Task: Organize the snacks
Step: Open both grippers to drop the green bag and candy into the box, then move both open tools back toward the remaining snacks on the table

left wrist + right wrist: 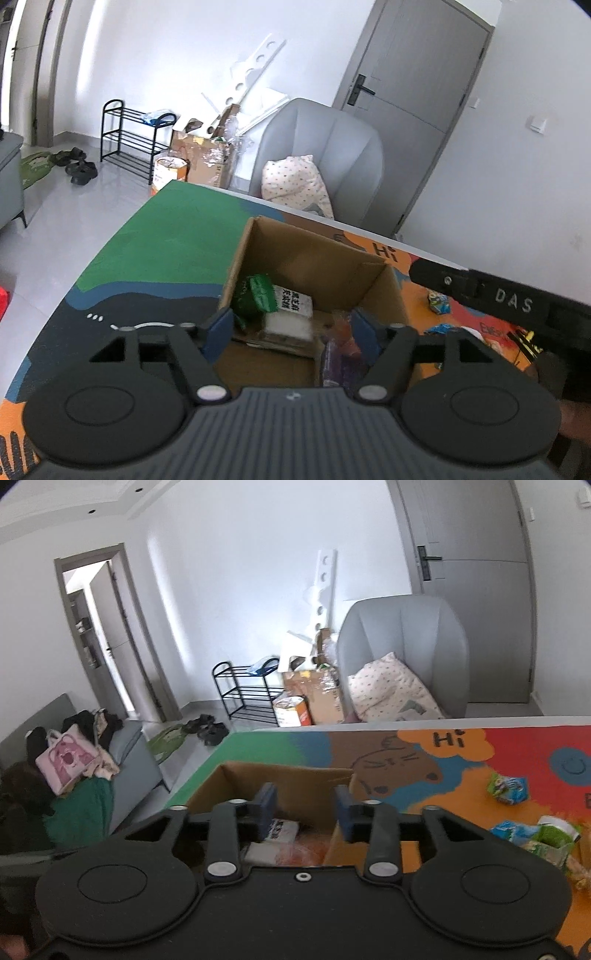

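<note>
An open cardboard box stands on the colourful table mat. Inside lie a green packet, a white packet with black print, an orange packet and a purple one. My left gripper hovers open over the box with nothing between its fingers. My right gripper is open too, above the box's right part and empty. In the left wrist view the right tool's black body reaches in from the right. Loose snack packets lie on the mat right of the box.
The mat covers the table up to its white far edge. Behind it stand a grey armchair with a spotted pillow, cardboard boxes and a black shoe rack. A sofa with clothes is at the left.
</note>
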{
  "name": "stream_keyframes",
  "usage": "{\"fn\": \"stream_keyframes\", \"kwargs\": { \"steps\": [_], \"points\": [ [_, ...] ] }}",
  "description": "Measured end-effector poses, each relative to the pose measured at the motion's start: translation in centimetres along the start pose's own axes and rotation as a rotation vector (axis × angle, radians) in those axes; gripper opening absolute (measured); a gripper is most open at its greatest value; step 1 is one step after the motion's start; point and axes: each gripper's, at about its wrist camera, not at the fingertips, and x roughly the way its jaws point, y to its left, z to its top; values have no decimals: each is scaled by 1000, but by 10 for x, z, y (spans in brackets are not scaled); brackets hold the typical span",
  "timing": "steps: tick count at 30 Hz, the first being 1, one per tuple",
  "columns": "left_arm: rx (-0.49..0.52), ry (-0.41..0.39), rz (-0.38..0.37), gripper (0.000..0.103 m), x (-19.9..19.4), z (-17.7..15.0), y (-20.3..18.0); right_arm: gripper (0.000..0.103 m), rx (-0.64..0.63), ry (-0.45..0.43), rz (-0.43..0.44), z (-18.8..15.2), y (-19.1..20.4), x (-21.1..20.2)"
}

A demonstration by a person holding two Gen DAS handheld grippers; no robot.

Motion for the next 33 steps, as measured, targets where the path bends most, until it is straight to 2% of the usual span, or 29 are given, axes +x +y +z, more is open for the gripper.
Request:
{"fn": "stream_keyframes", "kwargs": {
  "steps": [3, 5, 9, 14, 19, 26, 33],
  "points": [
    [22, -8, 5, 81, -1, -1, -7, 42, 22, 9, -6, -1, -7, -5],
    [28, -12, 9, 85, -1, -1, -11, 49, 31, 12, -18, -3, -13, -10],
    [41, -11, 8, 88, 0, -1, -19, 55, 48, 21, -35, -7, -25, -22],
    [73, -2, -29, 94, 0, -4, -33, 71, 65, 19, -76, -12, -40, -38],
    [105, 7, -65, 94, 3, -8, -53, 75, 100, 23, -117, -19, -62, -55],
    [147, 42, -126, 95, 10, -15, -83, 98, 103, 23, -213, -30, -81, -77],
    [212, 76, -184, 95, 21, -22, -116, 101, 113, 28, -306, -39, -103, -92]
  ]
}}
